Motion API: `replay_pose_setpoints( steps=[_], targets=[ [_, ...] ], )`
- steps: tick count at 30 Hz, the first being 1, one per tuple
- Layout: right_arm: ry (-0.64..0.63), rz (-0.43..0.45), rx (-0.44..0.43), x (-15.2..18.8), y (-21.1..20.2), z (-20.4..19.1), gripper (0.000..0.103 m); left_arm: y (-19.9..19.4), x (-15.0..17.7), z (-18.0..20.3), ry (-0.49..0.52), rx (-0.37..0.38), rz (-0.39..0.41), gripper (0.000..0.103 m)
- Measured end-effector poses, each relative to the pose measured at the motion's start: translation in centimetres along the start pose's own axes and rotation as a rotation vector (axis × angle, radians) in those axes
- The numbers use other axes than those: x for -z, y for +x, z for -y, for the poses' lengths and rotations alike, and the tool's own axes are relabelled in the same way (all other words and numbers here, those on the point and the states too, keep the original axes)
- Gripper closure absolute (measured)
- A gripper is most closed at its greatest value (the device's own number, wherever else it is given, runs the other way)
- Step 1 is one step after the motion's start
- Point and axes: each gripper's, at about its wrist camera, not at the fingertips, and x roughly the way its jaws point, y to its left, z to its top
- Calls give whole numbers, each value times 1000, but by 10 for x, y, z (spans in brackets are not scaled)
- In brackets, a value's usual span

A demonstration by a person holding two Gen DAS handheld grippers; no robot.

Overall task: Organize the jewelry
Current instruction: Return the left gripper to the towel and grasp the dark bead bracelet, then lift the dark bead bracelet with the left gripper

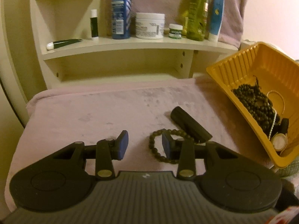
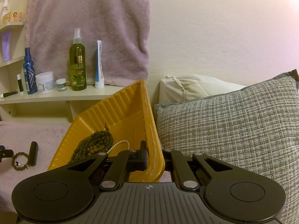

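The left wrist view is aimed downward, close over the pink towel (image 1: 93,112), toward the shelf (image 1: 130,43) at 12 o'clock. The yellow tray (image 2: 119,110), shelf and towel are shared by the right wrist view.

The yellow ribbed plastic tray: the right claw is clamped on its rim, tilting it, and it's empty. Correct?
Not empty. The right wrist view shows the yellow ribbed plastic tray holding dark bead strands and a white pearl string. The right claw is indeed clamped on its rim, tilting it.
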Motion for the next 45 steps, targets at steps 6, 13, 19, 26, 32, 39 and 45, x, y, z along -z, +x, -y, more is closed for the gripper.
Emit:
replay_pose_setpoints(
  steps=[6,13,19,26,32,39,45],
  targets=[
    [2,-1,1,1,0,1,97,14,2,6,12,-24,-36,84],
    [6,-1,1,1,0,1,97,18,1,6,11,-25,-62,95],
    [5,-1,2,1,0,1,97,9,-6,1,-14,-34,-37,98],
    [6,-2,1,0,0,1,97,-4,-20,-5,-27,-35,5,98],
    [5,-1,2,0,-1,1,97,-11,-30,-6,-37,-28,37,98],
    [4,-1,1,0,0,0,97,-20,-41,-8,-59,1,71,98],
    [4,1,1,-1,-1,-1,97,-27,-50,-15,-108,53,92,98]
  ],
)
